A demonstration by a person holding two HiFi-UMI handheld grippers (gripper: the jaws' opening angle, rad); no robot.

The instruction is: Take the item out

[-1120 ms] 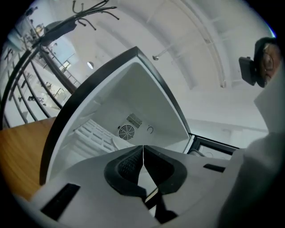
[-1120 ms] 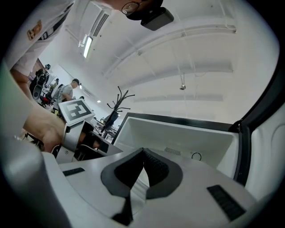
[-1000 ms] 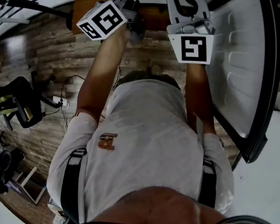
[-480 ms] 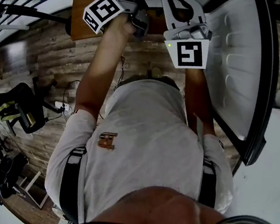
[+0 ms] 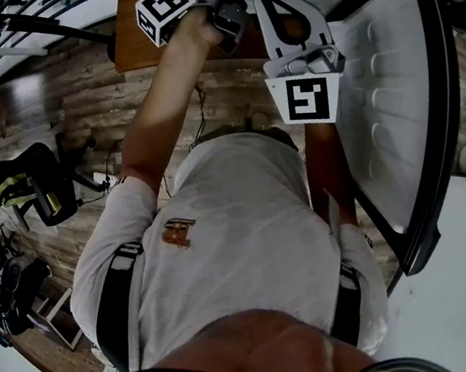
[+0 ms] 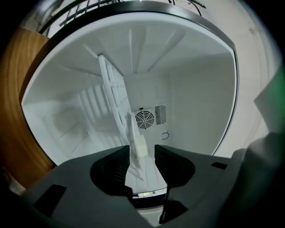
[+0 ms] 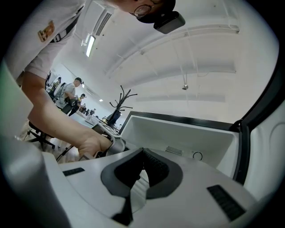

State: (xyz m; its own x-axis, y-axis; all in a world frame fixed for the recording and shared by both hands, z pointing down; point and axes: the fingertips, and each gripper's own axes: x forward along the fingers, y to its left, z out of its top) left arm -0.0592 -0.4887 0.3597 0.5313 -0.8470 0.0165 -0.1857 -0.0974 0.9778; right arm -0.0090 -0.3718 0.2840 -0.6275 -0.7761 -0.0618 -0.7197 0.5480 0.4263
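One white ribbed shelf stood edge-on inside the white fridge compartment. Its near end lay between the left gripper's opening jaws, the pads not pressing it. The right gripper, jaws closed together, hung near the open door.

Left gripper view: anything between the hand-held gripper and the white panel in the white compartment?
Nothing visible. The white panel stands edge-on between the opening jaws of the left hand-held gripper. Behind it is only the compartment's back wall.
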